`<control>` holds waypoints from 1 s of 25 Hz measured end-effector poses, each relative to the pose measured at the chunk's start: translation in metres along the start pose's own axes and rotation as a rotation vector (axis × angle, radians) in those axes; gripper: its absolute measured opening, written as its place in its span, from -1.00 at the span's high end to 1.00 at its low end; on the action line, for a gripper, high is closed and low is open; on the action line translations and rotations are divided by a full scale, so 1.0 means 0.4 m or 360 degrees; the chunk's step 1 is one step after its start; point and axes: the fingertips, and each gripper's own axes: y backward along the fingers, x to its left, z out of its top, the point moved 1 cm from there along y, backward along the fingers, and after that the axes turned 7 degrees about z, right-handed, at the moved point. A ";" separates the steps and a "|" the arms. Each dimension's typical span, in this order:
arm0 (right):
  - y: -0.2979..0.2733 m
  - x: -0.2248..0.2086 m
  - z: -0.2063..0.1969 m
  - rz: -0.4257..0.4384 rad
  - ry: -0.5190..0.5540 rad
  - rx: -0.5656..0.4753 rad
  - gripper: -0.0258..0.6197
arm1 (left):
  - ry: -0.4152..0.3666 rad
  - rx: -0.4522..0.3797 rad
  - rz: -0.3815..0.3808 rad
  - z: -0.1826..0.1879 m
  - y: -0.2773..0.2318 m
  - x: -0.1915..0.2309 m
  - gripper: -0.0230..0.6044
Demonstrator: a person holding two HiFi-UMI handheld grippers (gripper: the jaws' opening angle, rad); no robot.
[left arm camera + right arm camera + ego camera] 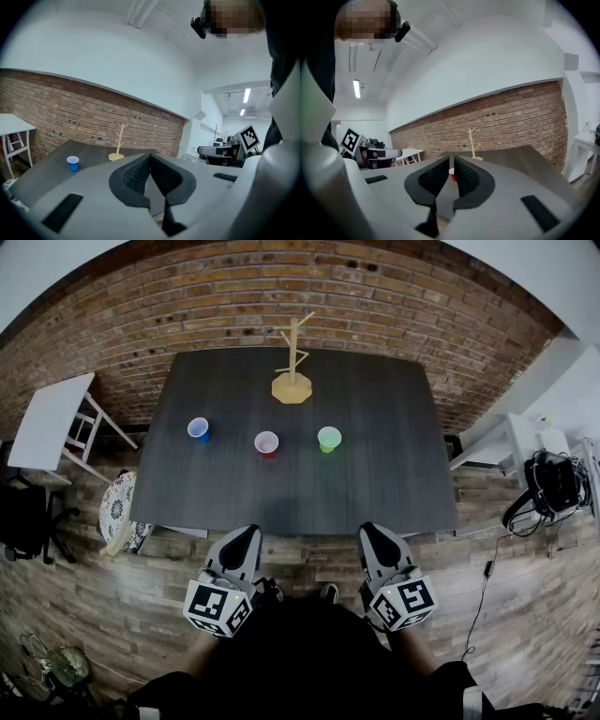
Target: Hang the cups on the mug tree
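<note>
Your left gripper (247,535) is held close in front of your body, short of the near edge of the dark grey wood-grain table (375,486). Its two black ribbed pads are pressed together with nothing between them. Your right gripper (371,532) is level with it on the other side and also short of the table. Its jaws stand a thin slit apart and grip nothing.

Three cups stand upright in a loose row across the middle of the table, well apart from each other and from both grippers. The small blue plastic cup (198,429) is on your left, the small red plastic cup (267,443) is in the centre, and the small green plastic cup (329,439) is on your right. In the right gripper view the red one shows far off through the slit.

Behind them, near the far edge, the pale wooden mug tree (292,371) stands upright on its flat base, its pegs bare. The red brick wall (234,306) runs behind the table. A white side table (47,418) stands off to your left.
</note>
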 end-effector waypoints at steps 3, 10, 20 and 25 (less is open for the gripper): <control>0.015 -0.031 0.004 0.0011 0.0008 0.0004 0.75 | -0.0018 0.0014 0.0003 -0.003 -0.015 -0.028 0.87; 0.043 -0.077 0.002 0.0003 0.0007 0.0004 0.75 | -0.0032 0.0024 0.0017 -0.015 -0.029 -0.060 0.87; 0.061 -0.077 -0.024 0.0022 -0.0019 0.0020 0.75 | -0.0004 0.0059 0.0025 -0.034 -0.017 -0.072 0.87; 0.081 -0.085 -0.021 0.0028 0.0022 -0.0017 0.75 | -0.0150 0.0016 0.0022 -0.034 -0.012 -0.115 0.87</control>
